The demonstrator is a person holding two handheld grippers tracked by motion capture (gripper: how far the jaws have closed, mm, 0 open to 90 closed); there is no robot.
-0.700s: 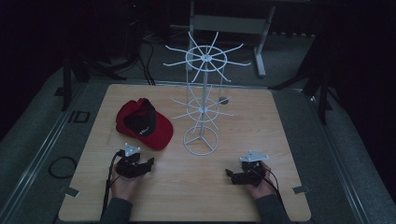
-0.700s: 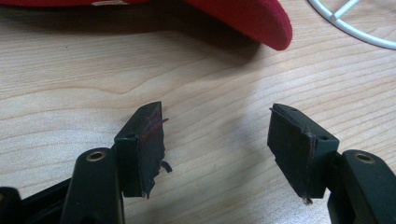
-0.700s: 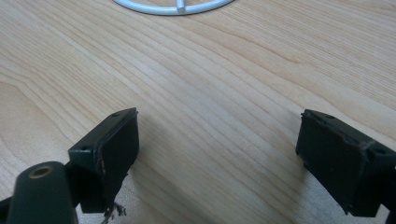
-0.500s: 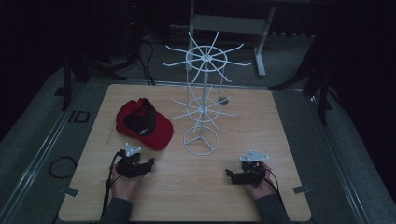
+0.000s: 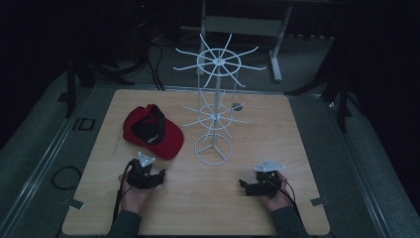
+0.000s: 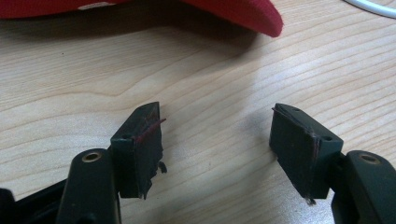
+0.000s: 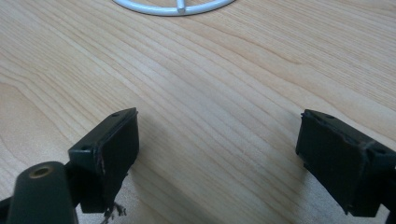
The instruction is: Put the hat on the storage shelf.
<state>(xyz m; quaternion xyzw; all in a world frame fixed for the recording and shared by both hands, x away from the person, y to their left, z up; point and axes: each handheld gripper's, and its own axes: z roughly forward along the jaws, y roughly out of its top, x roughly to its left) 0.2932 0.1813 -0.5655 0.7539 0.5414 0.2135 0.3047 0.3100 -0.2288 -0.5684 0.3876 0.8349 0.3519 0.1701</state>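
Both the left gripper (image 5: 157, 177) and right gripper (image 5: 244, 185) gape wide, empty, near the worktop (image 5: 277, 134) front edge; one red cap (image 5: 151, 130), one white wire rack (image 5: 214, 106).

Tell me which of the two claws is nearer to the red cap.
The left claw: the red cap lies just beyond it, while the right claw rests across the table, past the white wire rack.
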